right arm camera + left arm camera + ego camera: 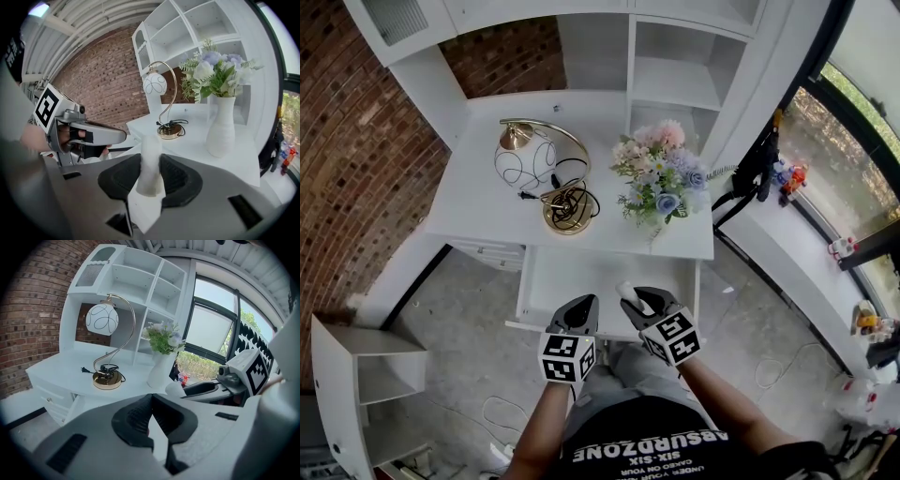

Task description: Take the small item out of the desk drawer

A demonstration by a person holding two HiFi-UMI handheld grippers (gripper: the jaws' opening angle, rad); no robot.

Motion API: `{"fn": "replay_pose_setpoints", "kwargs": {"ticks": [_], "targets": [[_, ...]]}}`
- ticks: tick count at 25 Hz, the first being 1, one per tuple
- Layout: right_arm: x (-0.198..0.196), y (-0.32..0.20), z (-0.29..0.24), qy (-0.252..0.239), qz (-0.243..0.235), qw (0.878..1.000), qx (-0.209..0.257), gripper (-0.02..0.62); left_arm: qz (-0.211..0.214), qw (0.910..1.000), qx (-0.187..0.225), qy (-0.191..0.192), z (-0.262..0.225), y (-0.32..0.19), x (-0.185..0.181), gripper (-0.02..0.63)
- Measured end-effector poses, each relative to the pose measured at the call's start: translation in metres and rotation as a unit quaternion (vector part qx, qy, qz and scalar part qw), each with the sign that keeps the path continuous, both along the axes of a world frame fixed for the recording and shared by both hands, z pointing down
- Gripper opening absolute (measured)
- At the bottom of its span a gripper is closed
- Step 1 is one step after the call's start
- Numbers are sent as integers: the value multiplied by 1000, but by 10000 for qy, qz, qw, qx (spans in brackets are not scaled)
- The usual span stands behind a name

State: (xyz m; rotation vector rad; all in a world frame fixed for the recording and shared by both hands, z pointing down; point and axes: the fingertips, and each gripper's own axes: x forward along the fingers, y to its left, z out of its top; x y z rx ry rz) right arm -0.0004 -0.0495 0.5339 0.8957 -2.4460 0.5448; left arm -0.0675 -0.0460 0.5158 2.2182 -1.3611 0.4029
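Small item (151, 161): short white stub, roundish, matte. My guess is it's light, prob foam or soft plastic, maybe slightly squashy. Nothing suggests fragile. The matte skin should give decent friction, so low slip risk. Best hold is across the middle of its length, pads on opposite sides. No need to squeeze hard; too much could deform it or pop it out sideways.

Location: lower centre of the head view, in the right gripper (639, 298), over the right part of the open drawer (572, 281). In the right gripper view it stands upright in frame centre. The worktop (478, 202), lamp (548, 178) and flower vase (661, 178) are behind it. It looks lifted off the drawer floor, but I can't confirm it's clear of the drawer front.

Right fingers (177, 177): medium gap, closed onto the small item. Both pads press its lower half and the upper half sticks out past the tips. The grip sits a bit low on the stub but looks centred between the pads.

Left gripper (151, 409): fingers (133, 420) closed, tips meeting, nothing between them. It hovers at lower centre-left of the head view, just beside the right gripper, near the drawer's front edge, touching nothing visible.
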Motion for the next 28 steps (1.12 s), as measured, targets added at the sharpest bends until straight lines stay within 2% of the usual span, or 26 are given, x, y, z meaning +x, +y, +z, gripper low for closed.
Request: {"fn": "replay_pose_setpoints", "kwargs": {"ticks": [6,28], "targets": [[-2,7,-21,-200,-11,9997,130,130,-1,10000,56,23,-3,4,3,6],[-3,28,-43,-404,-48,9988,271,130,64,9999,78,7,-6,21,9,6]]}}
